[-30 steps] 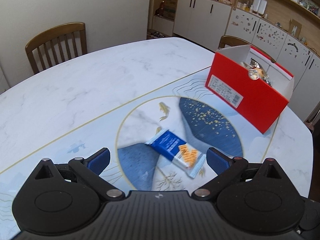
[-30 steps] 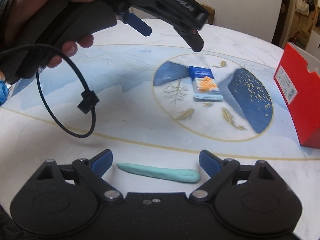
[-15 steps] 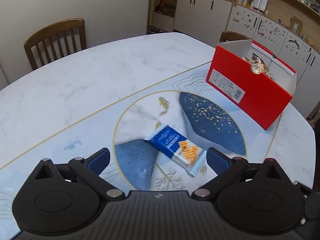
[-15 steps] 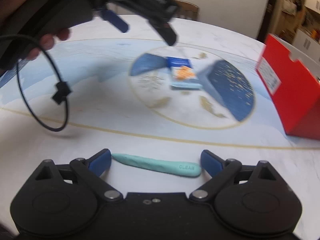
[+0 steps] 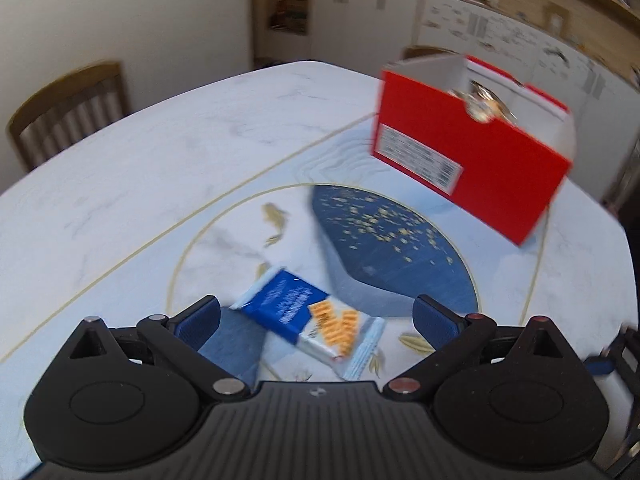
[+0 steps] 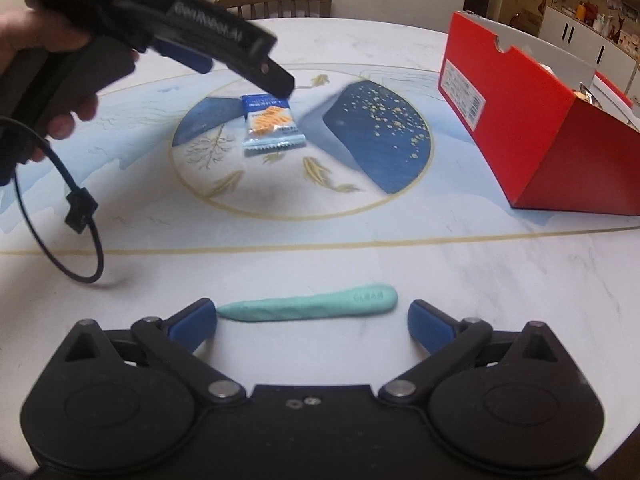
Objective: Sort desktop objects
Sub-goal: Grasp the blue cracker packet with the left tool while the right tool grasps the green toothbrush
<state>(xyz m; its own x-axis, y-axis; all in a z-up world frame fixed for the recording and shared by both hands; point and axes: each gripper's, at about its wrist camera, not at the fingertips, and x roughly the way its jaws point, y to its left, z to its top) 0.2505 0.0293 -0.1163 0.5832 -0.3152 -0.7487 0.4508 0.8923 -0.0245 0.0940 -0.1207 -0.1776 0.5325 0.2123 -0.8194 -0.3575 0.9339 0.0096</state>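
Snack packet [image 5: 310, 326] in blue and white is lying flat on the marble surface [image 5: 160, 152], right between the spread-open left tongs [image 5: 316, 318], not touching either finger. Right tongs [image 6: 312, 316] are wide open too, with a mint-green silicone stick [image 6: 308, 306] lying crosswise between them, while the red box [image 6: 536, 120] sits well apart to the right.
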